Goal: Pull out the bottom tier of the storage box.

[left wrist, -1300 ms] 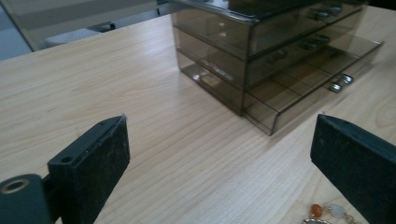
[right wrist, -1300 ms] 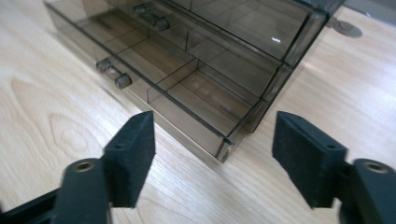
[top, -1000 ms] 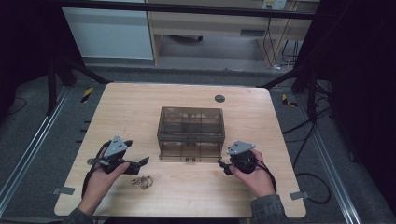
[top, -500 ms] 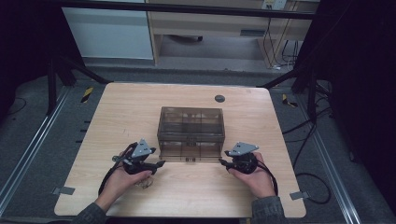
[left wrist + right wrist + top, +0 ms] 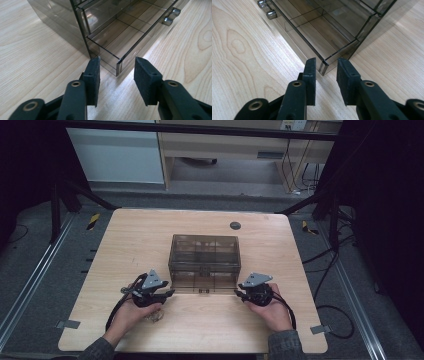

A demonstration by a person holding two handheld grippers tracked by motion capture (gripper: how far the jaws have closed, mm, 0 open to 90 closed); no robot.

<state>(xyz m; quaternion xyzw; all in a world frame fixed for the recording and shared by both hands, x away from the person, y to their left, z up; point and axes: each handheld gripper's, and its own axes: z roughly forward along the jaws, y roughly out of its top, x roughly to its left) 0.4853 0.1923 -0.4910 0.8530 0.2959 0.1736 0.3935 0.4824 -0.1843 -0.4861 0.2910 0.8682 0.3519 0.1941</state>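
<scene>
Drawer (image 5: 117,37) corner between left claw (image 5: 117,65), other corner between right claw (image 5: 325,65)

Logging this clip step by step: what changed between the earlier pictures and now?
The left tongs moved right, to the front left corner of the drawer; both tongs' jaws have just been closing, each astride a front corner, pads not yet pressing. The right tongs, the smoky cabinet and the crumpled bit stayed put.

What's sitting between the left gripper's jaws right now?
In the left gripper view, the left gripper has the drawer front corner between its jaws, not yet pinched.
</scene>
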